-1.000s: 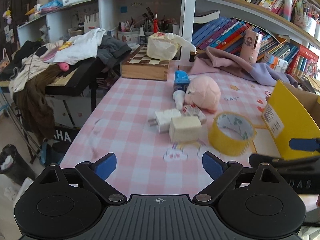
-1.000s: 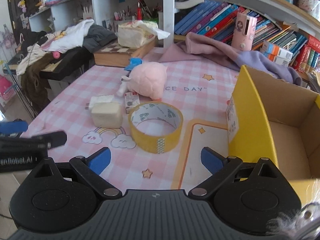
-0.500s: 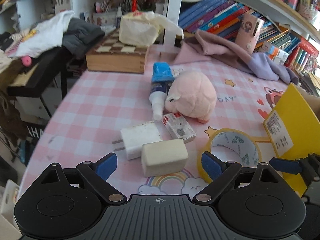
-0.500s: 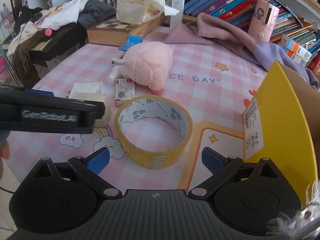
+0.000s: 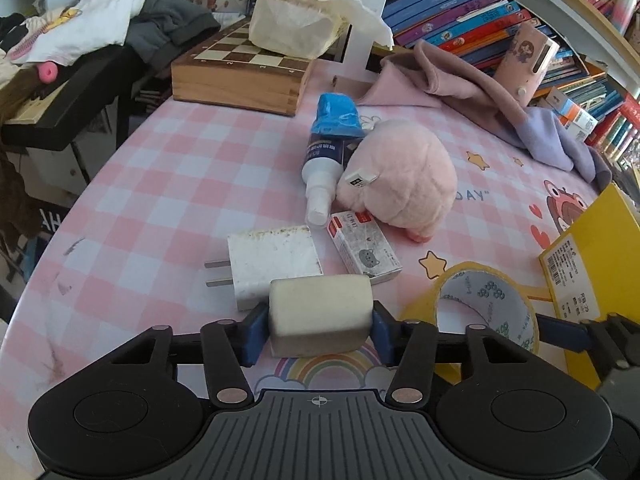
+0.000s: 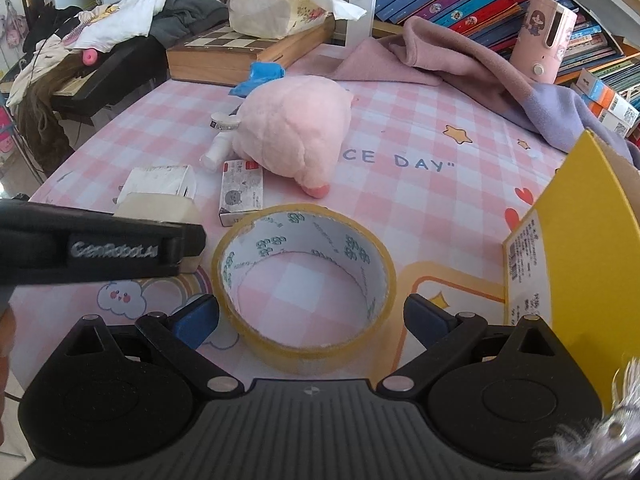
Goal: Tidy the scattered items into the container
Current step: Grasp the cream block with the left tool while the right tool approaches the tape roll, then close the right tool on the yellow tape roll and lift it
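Note:
On the pink checked tablecloth, a cream block [image 5: 320, 312] sits between the blue pads of my left gripper [image 5: 318, 330]. The jaws are closing and the pads press on both of its sides. Behind it lie a white charger [image 5: 276, 264], a small card box [image 5: 364, 248], a spray bottle [image 5: 328, 156] and a pink plush [image 5: 400, 184]. My right gripper [image 6: 310, 318] is open, with the yellow tape roll [image 6: 304, 356] between its fingers and small gaps on each side. The yellow cardboard box [image 6: 580, 240] stands open at the right. The left gripper's black finger [image 6: 100, 248] hides part of the block in the right wrist view.
A wooden chess box [image 5: 240, 76] with a tissue pack [image 5: 296, 20] on it stands at the back. A purple cloth [image 5: 480, 92] lies before the bookshelf [image 5: 460, 8]. The table's left edge [image 5: 60, 240] drops off to a cluttered side desk.
Both grippers moved forward and down toward the items. The left jaws narrowed from wide open onto the cream block. The right gripper now straddles the tape roll.

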Demonstrator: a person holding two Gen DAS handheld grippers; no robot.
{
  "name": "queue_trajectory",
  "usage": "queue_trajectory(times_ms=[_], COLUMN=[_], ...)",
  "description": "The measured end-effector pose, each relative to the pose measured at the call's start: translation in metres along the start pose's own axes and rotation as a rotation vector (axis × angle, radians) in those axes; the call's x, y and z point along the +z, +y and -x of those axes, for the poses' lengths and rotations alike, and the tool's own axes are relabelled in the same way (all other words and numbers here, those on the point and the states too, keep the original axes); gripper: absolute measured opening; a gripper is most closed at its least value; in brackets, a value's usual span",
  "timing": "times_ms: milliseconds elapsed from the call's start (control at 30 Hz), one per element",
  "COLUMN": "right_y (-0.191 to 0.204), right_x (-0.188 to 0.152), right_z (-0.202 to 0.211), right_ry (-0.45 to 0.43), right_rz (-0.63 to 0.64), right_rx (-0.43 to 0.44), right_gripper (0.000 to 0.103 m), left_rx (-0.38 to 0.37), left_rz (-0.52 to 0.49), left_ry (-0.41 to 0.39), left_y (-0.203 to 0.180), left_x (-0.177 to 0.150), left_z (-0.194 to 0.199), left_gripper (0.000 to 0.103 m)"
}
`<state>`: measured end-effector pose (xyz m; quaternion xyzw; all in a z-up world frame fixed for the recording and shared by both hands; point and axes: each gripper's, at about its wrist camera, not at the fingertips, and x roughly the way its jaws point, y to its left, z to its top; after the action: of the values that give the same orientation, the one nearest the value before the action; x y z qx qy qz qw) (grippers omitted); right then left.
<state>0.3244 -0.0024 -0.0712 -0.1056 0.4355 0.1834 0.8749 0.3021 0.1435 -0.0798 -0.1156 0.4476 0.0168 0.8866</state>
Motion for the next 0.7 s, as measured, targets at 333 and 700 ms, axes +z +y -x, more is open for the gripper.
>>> queue_trajectory(times_ms=[333, 700], right_y=[-0.002, 0.005], right_x=[0.002, -0.009], right_z=[0.008, 0.066], right_ry=[-0.032, -0.161], right_rz=[-0.023, -0.009], right_rx=[0.033, 0.089], right_gripper=[0.088, 0.088], left_rx=[-0.010, -0.035], left_rz=[0.056, 0.051], left_ry=[-0.044, -0.147], left_y=[0.021, 0.020], left_x=[-0.011, -0.025], left_z=[0.036, 0.094], left_gripper=[0.043, 0.041])
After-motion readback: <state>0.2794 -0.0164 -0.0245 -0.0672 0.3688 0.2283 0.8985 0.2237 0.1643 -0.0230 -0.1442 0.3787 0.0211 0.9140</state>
